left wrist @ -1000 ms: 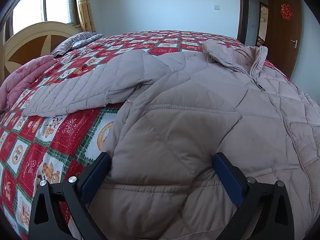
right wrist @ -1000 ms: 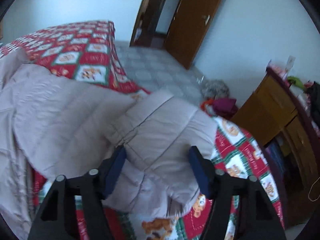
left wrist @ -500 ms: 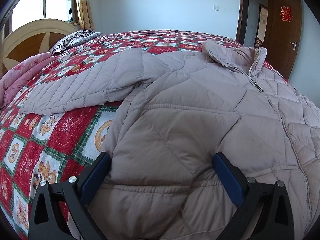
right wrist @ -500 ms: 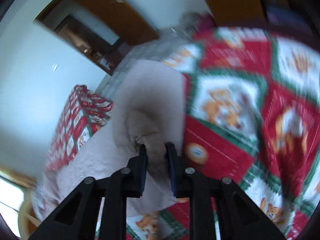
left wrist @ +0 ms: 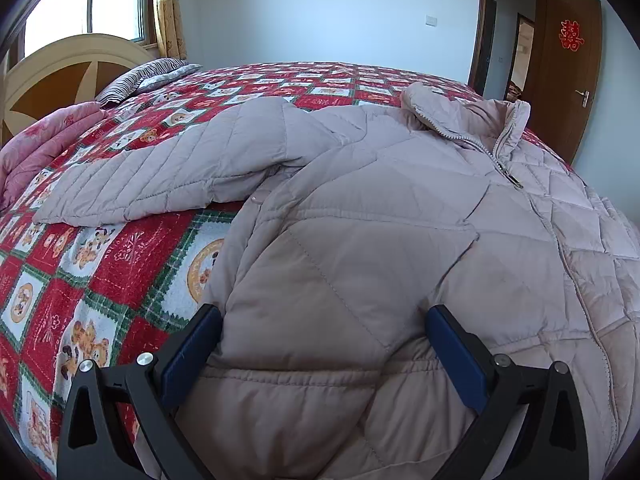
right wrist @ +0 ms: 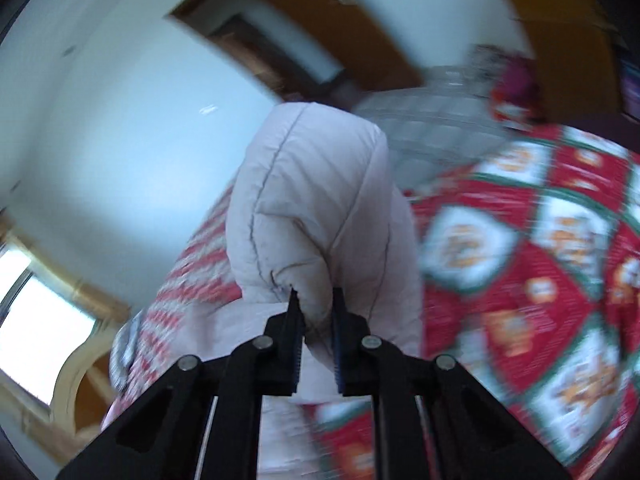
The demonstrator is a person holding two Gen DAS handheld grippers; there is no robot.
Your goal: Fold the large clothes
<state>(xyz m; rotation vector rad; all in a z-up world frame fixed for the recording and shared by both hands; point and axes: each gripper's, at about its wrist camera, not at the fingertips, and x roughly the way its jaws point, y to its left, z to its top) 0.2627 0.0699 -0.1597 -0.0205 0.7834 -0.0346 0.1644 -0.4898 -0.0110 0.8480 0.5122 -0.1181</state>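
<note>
since 1.0 s ago: right gripper (right wrist: 316, 300) gone from fingers spread over the sleeve (right wrist: 312, 200) to pinched on its end, sleeve now lifted off the bed and camera swung round; strong motion blur in the right wrist view. left wrist view almost unchanged, only a slight shift of framing.

right wrist view: fingers nearly pressed together, a fold of pale quilted fabric clamped between the blue pads (right wrist: 338, 344). sleeve rising from the grip toward 12 o'clock, in front of the blue wall. red, white and green quilt (right wrist: 520, 260) from 2 to 5 o'clock. brown door (right wrist: 340, 36) at 12 o'clock, window at 8 o'clock, both blurred.

left wrist view: left gripper (left wrist: 324, 336) with fingers spread wide, blue pads (left wrist: 456, 356) set either side of the lower body of the pale pink jacket (left wrist: 380, 220), low against the fabric; contact not certain, nothing clamped. jacket spread flat on the quilt (left wrist: 100, 280), front up, zip closed, collar (left wrist: 472, 120) toward 1 o'clock. other sleeve (left wrist: 168, 176) stretched out flat toward 10 o'clock. headboard (left wrist: 60, 76) and striped pillow (left wrist: 140, 78) at 10 to 11 o'clock, pink bedding at 9 o'clock. brown door (left wrist: 568, 80) at 2 o'clock.
</note>
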